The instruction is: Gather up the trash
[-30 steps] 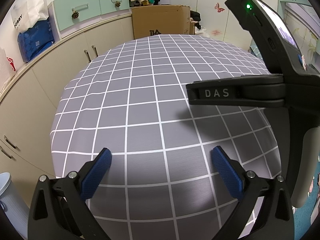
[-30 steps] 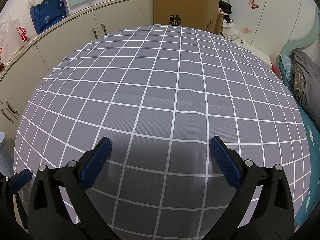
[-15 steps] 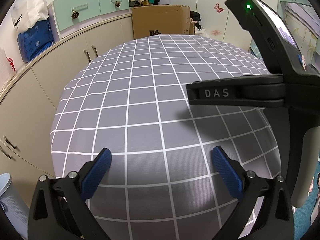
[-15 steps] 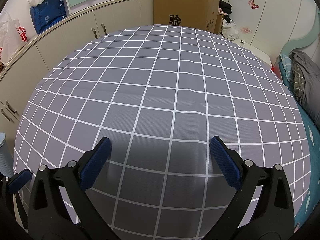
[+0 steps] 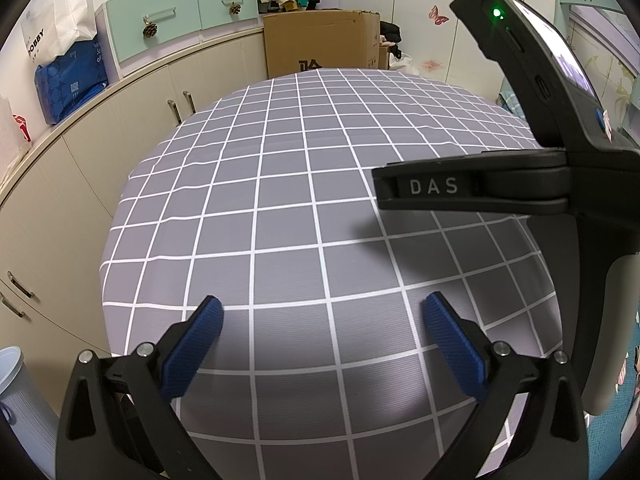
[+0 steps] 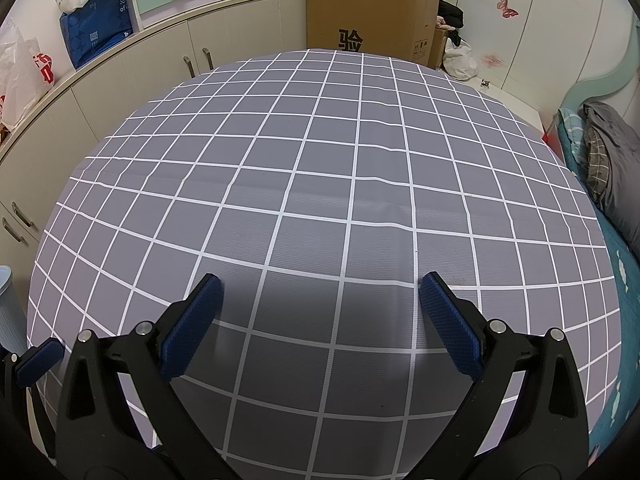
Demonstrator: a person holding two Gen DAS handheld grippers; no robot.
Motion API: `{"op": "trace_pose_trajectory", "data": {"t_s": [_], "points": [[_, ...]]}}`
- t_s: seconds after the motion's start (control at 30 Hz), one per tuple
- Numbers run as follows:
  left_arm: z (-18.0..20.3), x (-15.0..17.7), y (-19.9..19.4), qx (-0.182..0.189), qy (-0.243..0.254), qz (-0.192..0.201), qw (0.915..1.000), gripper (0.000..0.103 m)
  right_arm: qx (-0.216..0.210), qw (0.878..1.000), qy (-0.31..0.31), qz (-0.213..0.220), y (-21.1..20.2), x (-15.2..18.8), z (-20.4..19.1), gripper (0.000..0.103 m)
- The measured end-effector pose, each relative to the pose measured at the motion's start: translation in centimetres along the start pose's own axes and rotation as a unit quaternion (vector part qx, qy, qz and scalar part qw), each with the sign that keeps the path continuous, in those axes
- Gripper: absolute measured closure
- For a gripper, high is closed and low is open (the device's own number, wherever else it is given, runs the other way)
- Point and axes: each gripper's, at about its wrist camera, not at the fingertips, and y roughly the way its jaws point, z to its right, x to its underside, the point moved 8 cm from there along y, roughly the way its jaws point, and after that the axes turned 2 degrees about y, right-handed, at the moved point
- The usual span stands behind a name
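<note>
My left gripper (image 5: 322,322) is open and empty, held above the grey checked tablecloth (image 5: 288,208). My right gripper (image 6: 320,304) is open and empty above the same cloth (image 6: 320,160). The right gripper's black body marked DAS (image 5: 480,188) crosses the right side of the left wrist view. One blue fingertip of the left gripper (image 6: 38,362) shows at the lower left of the right wrist view. No piece of trash shows on the cloth in either view. A pale ribbed bin (image 5: 20,408) stands at the table's left edge; it also shows in the right wrist view (image 6: 10,308).
Beige cabinets (image 5: 60,184) run along the left. A cardboard box (image 6: 368,24) stands behind the table. Bags (image 5: 68,60) sit on the cabinet top. A bed with grey bedding (image 6: 608,160) lies at the right.
</note>
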Motion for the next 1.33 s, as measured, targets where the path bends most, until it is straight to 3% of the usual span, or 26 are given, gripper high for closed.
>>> {"op": "trace_pose_trajectory", "data": {"t_s": [1.33], "points": [[0.5, -0.16, 0.05, 0.003, 0.005, 0.0, 1.0, 0.004, 0.0, 1.0, 0.0, 0.0, 0.0, 0.04, 0.03, 0.006]]}}
